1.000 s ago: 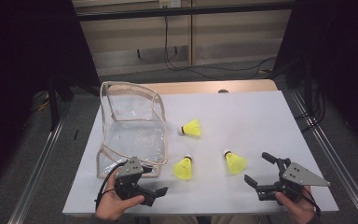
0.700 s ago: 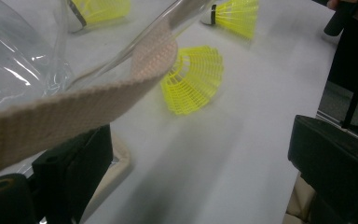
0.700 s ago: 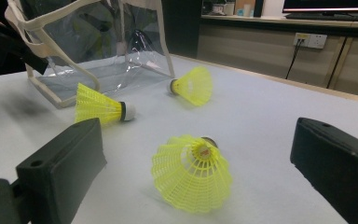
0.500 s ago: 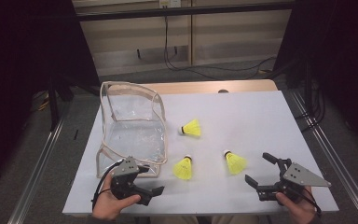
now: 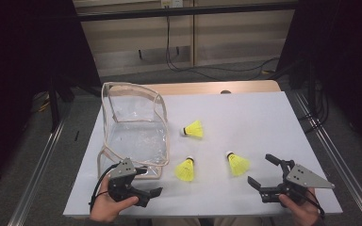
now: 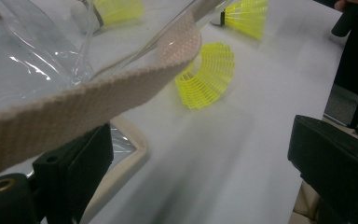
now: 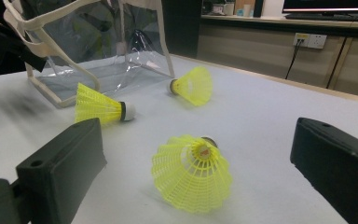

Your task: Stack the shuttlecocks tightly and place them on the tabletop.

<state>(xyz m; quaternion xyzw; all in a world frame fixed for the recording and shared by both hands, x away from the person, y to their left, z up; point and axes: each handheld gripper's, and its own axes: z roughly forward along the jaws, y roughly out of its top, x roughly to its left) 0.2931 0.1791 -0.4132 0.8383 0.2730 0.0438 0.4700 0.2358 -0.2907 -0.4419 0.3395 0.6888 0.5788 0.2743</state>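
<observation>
Three yellow shuttlecocks were counted on the white surface (image 5: 245,117): the farthest shuttlecock (image 5: 194,129), the middle shuttlecock (image 5: 185,170) and the right shuttlecock (image 5: 237,163), each a netted plastic cone with a white rounded cap. One clear pouch (image 5: 134,127) of glossy film, edged in beige woven tape, was seen at the left. Two tools were held: the left tool (image 5: 146,188), jaws apart beside the pouch's near edge, and the right tool (image 5: 267,173), jaws apart near the right shuttlecock.

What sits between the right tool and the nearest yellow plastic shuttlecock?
Nothing: bare white tabletop. In the right gripper view, the yellow plastic shuttlecock stands just ahead of the open right tool.
</observation>
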